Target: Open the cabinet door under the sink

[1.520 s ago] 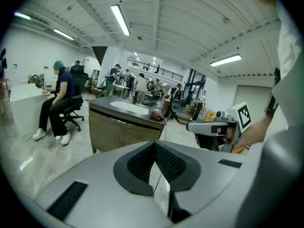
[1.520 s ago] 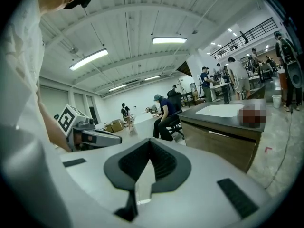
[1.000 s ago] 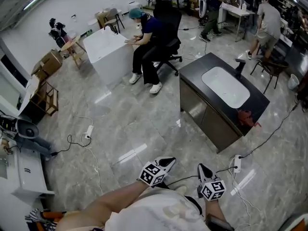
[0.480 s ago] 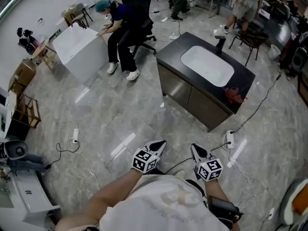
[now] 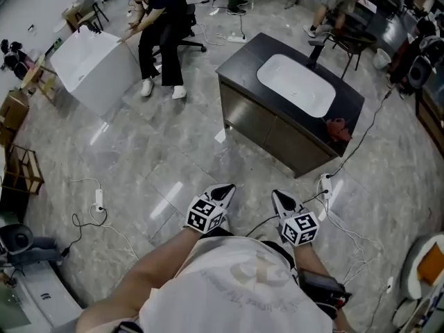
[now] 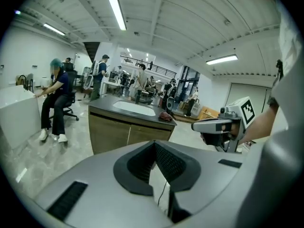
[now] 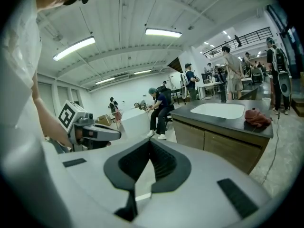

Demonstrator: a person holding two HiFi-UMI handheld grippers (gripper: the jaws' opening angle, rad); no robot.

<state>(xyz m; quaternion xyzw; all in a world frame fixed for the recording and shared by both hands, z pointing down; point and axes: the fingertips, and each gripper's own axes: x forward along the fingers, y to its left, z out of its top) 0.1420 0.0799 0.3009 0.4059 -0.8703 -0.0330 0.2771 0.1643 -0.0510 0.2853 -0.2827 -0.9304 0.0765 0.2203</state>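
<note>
Grippers shut and empty: left gripper [image 5: 225, 188] and right gripper [image 5: 279, 195] side by side, low in front of us

We reckon we carry them closed because nothing's in reach yet. Past them it's glossy grey marble-look floor [image 5: 166, 151], then the sink cabinet [image 5: 298, 159] well apart from us: boxy, with two flat brownish doors [image 5: 244, 118] shut along a thin seam, no handle we can make out, under a matte black countertop [image 5: 239, 62] holding a white rounded basin [image 5: 295, 85] and a crumpled red cloth [image 5: 337, 127] at its near right corner.

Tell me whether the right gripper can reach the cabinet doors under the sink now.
Probably not yet: a stretch of floor separates the right gripper from the cabinet doors; nothing stands between.
</note>
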